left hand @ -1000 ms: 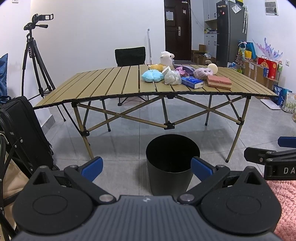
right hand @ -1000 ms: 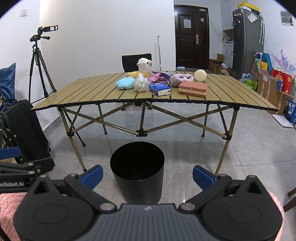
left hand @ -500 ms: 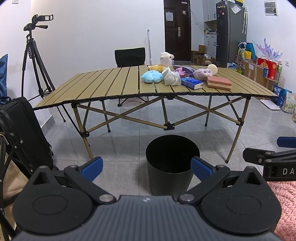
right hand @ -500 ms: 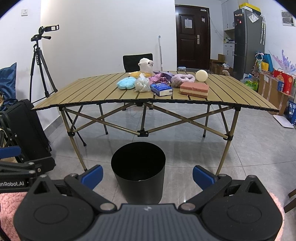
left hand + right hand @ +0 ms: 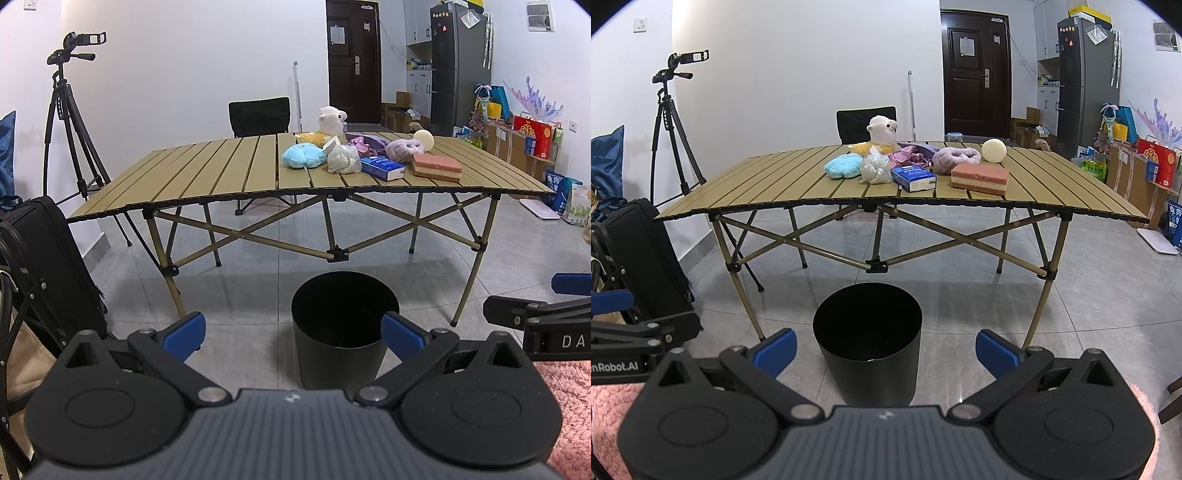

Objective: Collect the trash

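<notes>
A black round bin (image 5: 343, 325) stands on the floor in front of a slatted folding table (image 5: 221, 177); it also shows in the right wrist view (image 5: 868, 339). On the table lie a crumpled clear plastic bag (image 5: 343, 159), a blue tissue pack (image 5: 382, 168), a blue plush (image 5: 303, 156), a pink sponge block (image 5: 436, 167), a purple plush ring (image 5: 404, 149), a cream ball (image 5: 423, 139) and a white alpaca toy (image 5: 331, 123). My left gripper (image 5: 293, 334) is open and empty, well short of the table. My right gripper (image 5: 886, 352) is open and empty too.
A black suitcase (image 5: 48, 266) stands at the left, a camera tripod (image 5: 70, 122) behind it. A black chair (image 5: 259, 117) sits behind the table. Boxes and bags (image 5: 532, 136) line the right wall by a fridge (image 5: 460, 66). A pink rug (image 5: 569, 398) lies at lower right.
Both grippers have drifted slightly; the view has barely shifted. Nothing was taken or let go.
</notes>
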The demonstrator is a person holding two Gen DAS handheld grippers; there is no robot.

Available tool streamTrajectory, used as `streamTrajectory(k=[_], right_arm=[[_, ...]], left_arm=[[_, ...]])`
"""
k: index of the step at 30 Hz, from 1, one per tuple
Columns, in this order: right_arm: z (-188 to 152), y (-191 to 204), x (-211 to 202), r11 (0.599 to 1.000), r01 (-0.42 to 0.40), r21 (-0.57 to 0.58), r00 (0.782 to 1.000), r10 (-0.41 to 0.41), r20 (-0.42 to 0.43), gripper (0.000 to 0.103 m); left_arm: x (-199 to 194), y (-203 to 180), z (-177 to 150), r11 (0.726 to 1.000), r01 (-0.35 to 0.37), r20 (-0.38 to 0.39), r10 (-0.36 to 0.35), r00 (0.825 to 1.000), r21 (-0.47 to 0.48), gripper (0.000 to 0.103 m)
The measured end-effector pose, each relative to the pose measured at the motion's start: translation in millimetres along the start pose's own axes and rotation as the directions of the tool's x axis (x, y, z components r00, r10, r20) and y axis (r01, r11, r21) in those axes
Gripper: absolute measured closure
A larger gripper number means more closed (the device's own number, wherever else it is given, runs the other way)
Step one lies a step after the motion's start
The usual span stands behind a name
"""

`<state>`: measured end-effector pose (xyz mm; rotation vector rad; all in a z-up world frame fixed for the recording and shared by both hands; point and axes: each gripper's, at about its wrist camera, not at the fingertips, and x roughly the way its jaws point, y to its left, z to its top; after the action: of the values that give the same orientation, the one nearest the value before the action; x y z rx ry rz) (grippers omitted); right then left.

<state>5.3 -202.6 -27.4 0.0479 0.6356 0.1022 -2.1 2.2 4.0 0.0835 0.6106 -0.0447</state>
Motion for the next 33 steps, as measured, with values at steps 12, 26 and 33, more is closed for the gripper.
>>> streamTrajectory(k=[12, 26, 33], right_arm=[[0.0, -0.2, -0.2, 1.0, -0.001, 0.001, 1.0, 0.001, 0.001, 0.0], [4.0, -1.2, 4.1, 1.0, -0.007, 0.001, 1.0, 0.007, 0.006, 0.0], [12.3, -3.9, 15.0, 1.0, -0.013, 0.005, 1.0, 0.013, 0.018, 0.0]], left_arm=[[-0.3, 0.2, 0.4, 1.0, 0.0, 0.001, 0.0, 1.0, 0.002, 0.0], [1.3, -0.9, 3.6, 1.0, -0.002, 0.009, 0.002, 1.0, 0.005, 0.0], [9.8, -2.7, 12.1, 1.0, -0.011, 0.019, 0.011, 1.0, 0.002, 0.0]])
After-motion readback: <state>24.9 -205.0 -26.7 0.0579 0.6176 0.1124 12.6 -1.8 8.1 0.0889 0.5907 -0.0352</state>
